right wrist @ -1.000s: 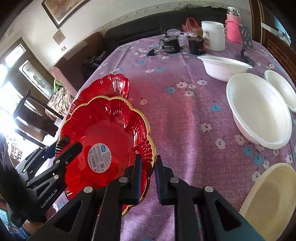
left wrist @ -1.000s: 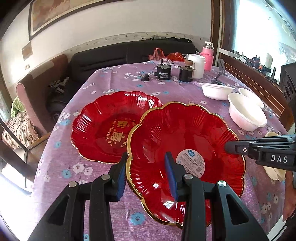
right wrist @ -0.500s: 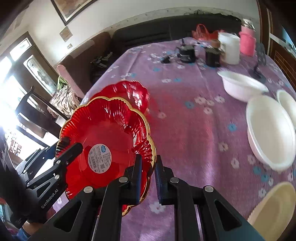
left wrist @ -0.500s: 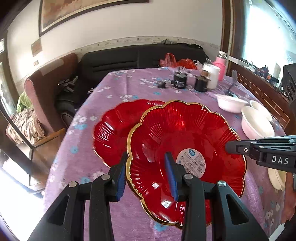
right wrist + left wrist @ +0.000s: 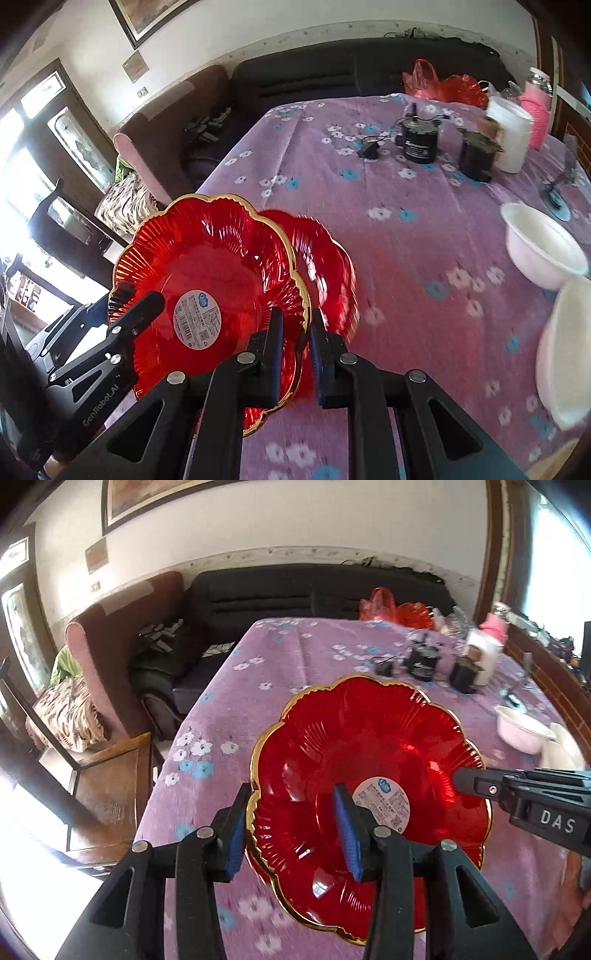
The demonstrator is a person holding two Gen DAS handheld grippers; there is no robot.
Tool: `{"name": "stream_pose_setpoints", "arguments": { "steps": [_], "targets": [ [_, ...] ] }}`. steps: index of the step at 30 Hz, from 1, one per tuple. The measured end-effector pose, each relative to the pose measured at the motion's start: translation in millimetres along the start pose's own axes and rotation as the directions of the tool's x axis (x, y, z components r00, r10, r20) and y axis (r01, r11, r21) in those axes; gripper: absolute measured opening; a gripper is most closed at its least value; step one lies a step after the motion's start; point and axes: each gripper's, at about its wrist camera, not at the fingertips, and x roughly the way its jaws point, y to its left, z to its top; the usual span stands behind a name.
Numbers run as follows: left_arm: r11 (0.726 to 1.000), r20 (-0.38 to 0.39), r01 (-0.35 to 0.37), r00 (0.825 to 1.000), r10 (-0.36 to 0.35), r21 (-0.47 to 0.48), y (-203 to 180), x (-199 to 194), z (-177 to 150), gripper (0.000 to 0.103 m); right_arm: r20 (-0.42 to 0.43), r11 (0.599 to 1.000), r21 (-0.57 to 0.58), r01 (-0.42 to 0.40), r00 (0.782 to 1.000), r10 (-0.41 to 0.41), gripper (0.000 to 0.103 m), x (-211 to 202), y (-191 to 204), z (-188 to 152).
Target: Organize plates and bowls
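The right gripper (image 5: 295,341) pinches the near rim of the red plate (image 5: 207,280), held above the table (image 5: 406,236). The left gripper (image 5: 291,829) straddles the opposite rim, jaws spread. Centre it over the second plate (image 5: 325,266) at mid-frame, then lower level.

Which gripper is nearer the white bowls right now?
Right. The right gripper grips the red plate's bowl-side rim; the left gripper straddles its far rim, away from the bowls.

We have carried the gold-rimmed red plate (image 5: 207,280) leftward until it nearly covers the second red plate (image 5: 325,266); the white bowls (image 5: 543,251) have slid toward the right edge.
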Motion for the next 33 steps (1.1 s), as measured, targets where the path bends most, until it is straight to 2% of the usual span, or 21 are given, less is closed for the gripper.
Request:
{"name": "stream_pose_setpoints", "arguments": {
  "steps": [6, 9, 12, 24, 30, 33],
  "targets": [
    [0.999, -0.094, 0.006, 0.996, -0.010, -0.046, 13.2, 45.2, -2.3, 0.041, -0.063, 0.999, 0.007, 0.032, 0.997, -0.032, 0.014, 42.7, -1.9, 10.6],
    [0.999, -0.109, 0.025, 0.994, -0.030, -0.044, 14.3, 53.4, -7.5, 0.041, -0.091, 0.999, 0.003, 0.046, 0.995, -0.045, 0.014, 55.0, -5.3, 7.8],
    [1.000, -0.105, -0.001, 0.994, 0.000, -0.006, 6.7, 55.4, -10.0, 0.041, -0.111, 0.999, 0.014, 0.041, 0.993, -0.039, 0.015, 61.5, -10.9, 6.7],
    [0.998, -0.107, -0.042, 0.993, 0.047, 0.048, -6.0, 41.9, -29.6, 0.043, -0.132, 0.996, -0.058, 0.072, 0.988, -0.079, 0.017, 53.9, -1.7, -14.4],
    [0.999, -0.105, -0.030, 0.994, 0.034, 0.040, -6.5, 48.4, -21.9, 0.046, -0.082, 0.997, -0.045, 0.060, 0.995, -0.064, 0.019, 51.1, -7.4, -10.0],
    [0.999, -0.116, -0.013, 0.993, 0.017, 0.036, -6.1, 50.0, -20.3, 0.052, -0.091, 0.999, -0.037, 0.036, 0.995, -0.039, 0.019, 46.3, -10.4, -10.1]
  ]
}}
